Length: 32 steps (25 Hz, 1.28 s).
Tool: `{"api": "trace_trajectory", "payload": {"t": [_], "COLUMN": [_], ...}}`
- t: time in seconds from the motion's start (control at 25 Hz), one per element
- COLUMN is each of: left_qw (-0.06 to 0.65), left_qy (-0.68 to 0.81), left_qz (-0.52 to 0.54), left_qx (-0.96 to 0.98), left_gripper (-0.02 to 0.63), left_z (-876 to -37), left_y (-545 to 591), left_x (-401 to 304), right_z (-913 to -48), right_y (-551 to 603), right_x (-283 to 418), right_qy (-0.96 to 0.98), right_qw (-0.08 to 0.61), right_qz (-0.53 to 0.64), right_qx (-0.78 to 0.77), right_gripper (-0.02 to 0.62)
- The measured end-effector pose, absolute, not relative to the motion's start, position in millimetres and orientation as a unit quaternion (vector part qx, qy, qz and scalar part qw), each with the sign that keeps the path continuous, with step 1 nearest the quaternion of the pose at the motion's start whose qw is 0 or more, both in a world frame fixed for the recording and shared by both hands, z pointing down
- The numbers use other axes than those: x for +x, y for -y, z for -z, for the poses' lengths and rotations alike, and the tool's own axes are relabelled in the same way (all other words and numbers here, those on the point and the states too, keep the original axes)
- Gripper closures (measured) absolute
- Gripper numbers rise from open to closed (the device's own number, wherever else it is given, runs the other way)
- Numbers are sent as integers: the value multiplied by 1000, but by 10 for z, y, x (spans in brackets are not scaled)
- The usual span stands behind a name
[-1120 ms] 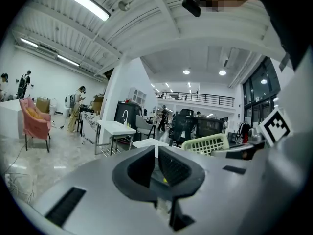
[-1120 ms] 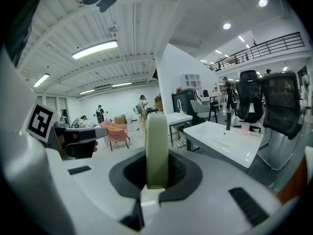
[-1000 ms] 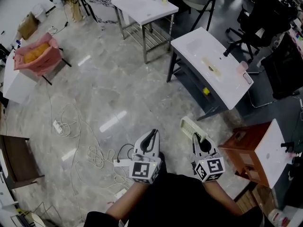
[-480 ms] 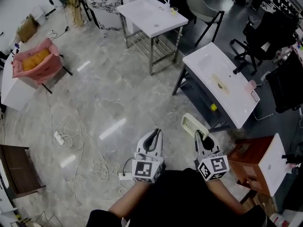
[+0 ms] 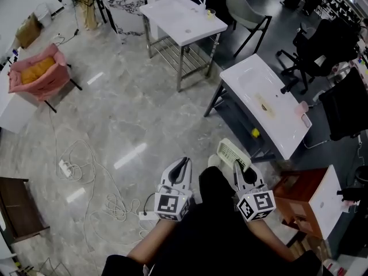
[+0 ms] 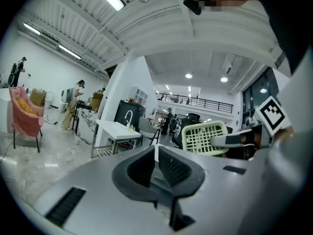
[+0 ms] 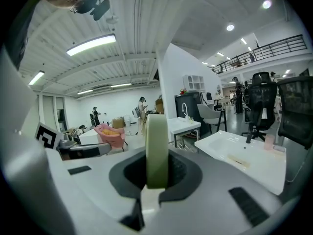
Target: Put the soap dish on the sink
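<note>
While held side by side: left tool (image 5: 184,161), jaws together and empty; right tool (image 5: 237,164), clamped edge-on on the pale green slatted soap dish (image 5: 232,153); farther off to the right, white sink (image 5: 247,82), well apart from the dish.

right gripper (image 5: 237,168): clamps soap dish (image 5: 232,152) at its tip | left gripper (image 5: 183,165): alongside, to its left | sink (image 5: 261,105): ahead-right of right gripper, apart
</note>
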<state>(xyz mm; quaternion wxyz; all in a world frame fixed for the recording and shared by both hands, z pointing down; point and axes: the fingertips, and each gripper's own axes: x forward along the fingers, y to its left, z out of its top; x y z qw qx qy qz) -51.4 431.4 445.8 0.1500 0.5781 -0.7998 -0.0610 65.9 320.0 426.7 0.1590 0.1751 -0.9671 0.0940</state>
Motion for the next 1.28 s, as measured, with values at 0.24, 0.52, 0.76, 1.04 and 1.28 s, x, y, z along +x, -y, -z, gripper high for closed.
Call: {"api": "trace_trajectory", "payload": {"t": [0.24,0.52,0.76,1.04,1.28], "left_qw": [163,165,167,177,142], "left_qy": [787,792,793,776,745], "left_qz": [52,42,16,6,-31], "left_qx": [592,586,586,605,651], "left_gripper": [580,580,580,580,580], "left_z": [-4556,-4591,-4599,-4632,-4405], "left_y": [-4078,-3695,-3120,-2026,-971], "left_x": [-506,-731,-983,-1168,-1219], "right_z": [-4335,-4445,-4534,-4649,-4667], "right_y": [-3001,-2481,-1894,-1166,-208], "right_x": [564,402,324,163,230], "right_qy": [967,962,956,950,941], "right_qw": [155,154,159,145,130], "right_qz": [-100,-124,-132,-158,-161], "right_qx": [173,188,210,227,268], "right_gripper": [572,572,572,572,572]}}
